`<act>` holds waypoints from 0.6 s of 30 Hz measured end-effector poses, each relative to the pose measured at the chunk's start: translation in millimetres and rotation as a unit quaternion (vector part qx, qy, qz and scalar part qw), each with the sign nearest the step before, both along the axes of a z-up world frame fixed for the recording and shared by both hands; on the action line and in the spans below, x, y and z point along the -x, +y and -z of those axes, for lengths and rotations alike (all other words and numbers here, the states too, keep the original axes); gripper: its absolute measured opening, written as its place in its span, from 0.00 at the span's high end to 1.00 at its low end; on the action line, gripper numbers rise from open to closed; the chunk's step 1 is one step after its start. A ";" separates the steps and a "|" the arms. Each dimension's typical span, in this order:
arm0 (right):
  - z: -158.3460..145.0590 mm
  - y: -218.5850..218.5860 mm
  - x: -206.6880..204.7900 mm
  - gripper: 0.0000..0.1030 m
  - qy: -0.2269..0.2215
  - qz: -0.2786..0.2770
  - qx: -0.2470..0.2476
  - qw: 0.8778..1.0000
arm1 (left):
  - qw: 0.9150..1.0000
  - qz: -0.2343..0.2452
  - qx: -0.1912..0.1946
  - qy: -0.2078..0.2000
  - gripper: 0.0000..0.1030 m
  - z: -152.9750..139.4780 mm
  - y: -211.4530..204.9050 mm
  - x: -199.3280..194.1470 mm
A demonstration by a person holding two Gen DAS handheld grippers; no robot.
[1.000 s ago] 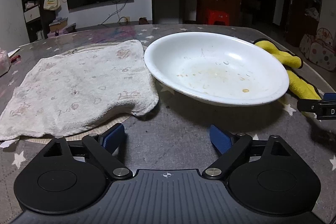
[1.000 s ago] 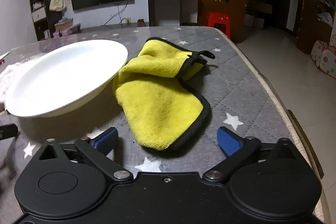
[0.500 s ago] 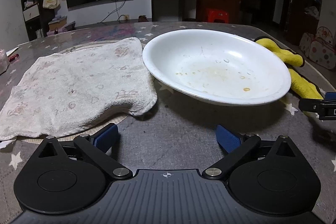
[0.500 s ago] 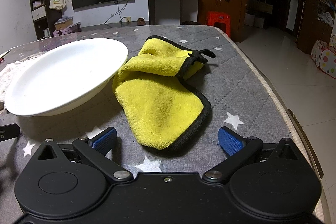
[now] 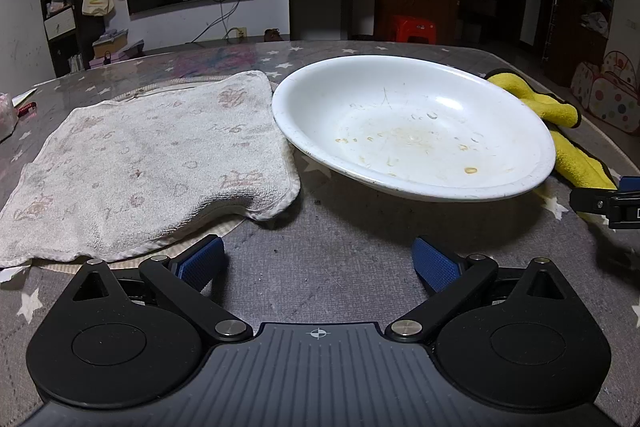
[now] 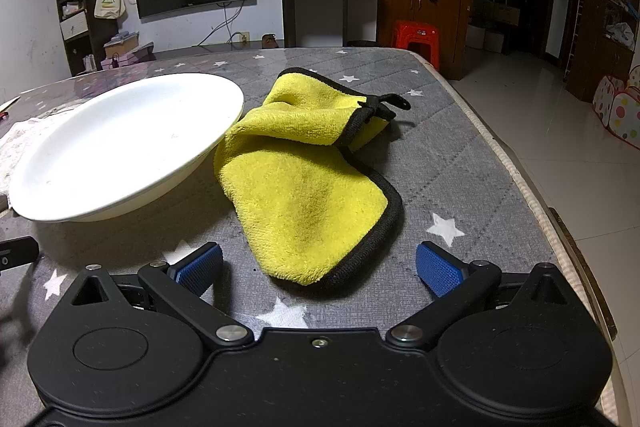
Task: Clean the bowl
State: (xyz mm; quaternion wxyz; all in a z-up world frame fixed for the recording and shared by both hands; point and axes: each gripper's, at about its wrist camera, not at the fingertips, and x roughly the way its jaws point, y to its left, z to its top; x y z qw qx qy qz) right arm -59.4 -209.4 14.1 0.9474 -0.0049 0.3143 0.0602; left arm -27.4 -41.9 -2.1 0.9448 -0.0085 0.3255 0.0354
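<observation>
A wide white bowl (image 5: 416,131) with yellowish food stains on its inside sits on the grey star-patterned table; it also shows in the right wrist view (image 6: 120,143). A yellow cloth (image 6: 304,171) with black edging lies right of the bowl, touching its rim, and shows in the left wrist view (image 5: 568,135). My left gripper (image 5: 318,261) is open and empty, low over the table in front of the bowl. My right gripper (image 6: 318,265) is open and empty, its jaws on either side of the cloth's near edge.
A worn white towel (image 5: 148,159) lies flat left of the bowl on a round mat. The table's right edge (image 6: 532,187) drops to a tiled floor. Part of the right gripper (image 5: 608,203) shows at the left view's right side.
Both grippers have opened a little wider. The left view has drawn back slightly from the bowl. Bowl, cloth and towel have not moved.
</observation>
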 end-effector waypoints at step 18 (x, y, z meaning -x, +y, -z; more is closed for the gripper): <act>0.5 0.4 -0.7 0.00 0.000 0.000 0.000 1.000 | 1.000 0.000 0.000 0.000 0.01 0.0 0.1 -0.6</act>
